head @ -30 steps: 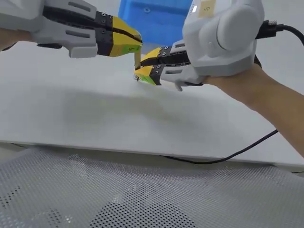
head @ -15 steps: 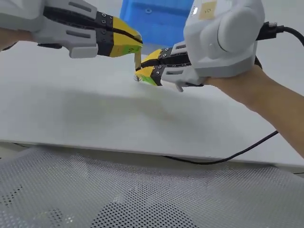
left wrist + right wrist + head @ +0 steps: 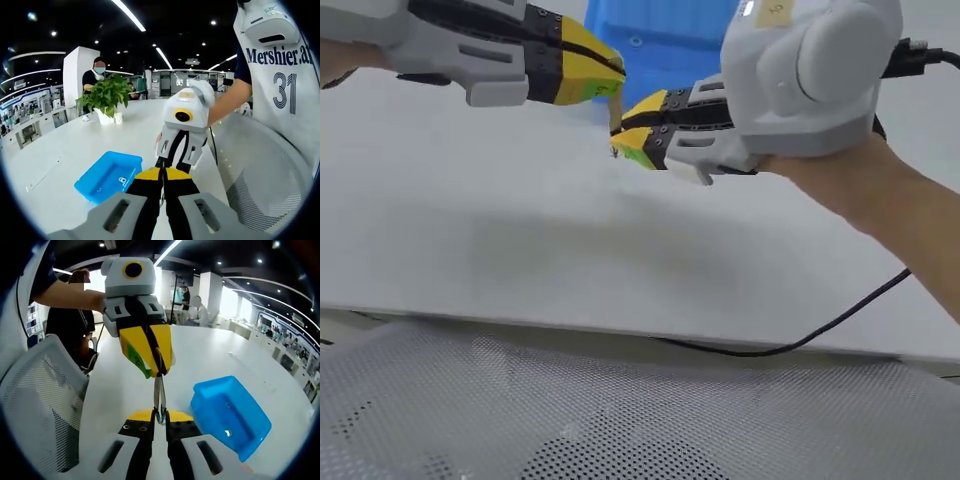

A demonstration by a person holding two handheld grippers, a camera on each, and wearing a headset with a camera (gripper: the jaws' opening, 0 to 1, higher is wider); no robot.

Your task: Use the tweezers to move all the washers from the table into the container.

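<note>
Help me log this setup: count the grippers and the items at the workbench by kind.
Grippers: 2, the left gripper and the right gripper
Tweezers: 1, gripped by both grippers
Blue container: 1
Potted plant: 1
Total: 5

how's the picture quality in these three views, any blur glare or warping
Head view: soft even light, white table nearly washed out, shadows faint and diffuse, blue container slightly soft. Left gripper view: strong fisheye, ceiling light strips curve against a dark ceiling. Right gripper view: far background blows out white, tweezers look sharp.
</note>
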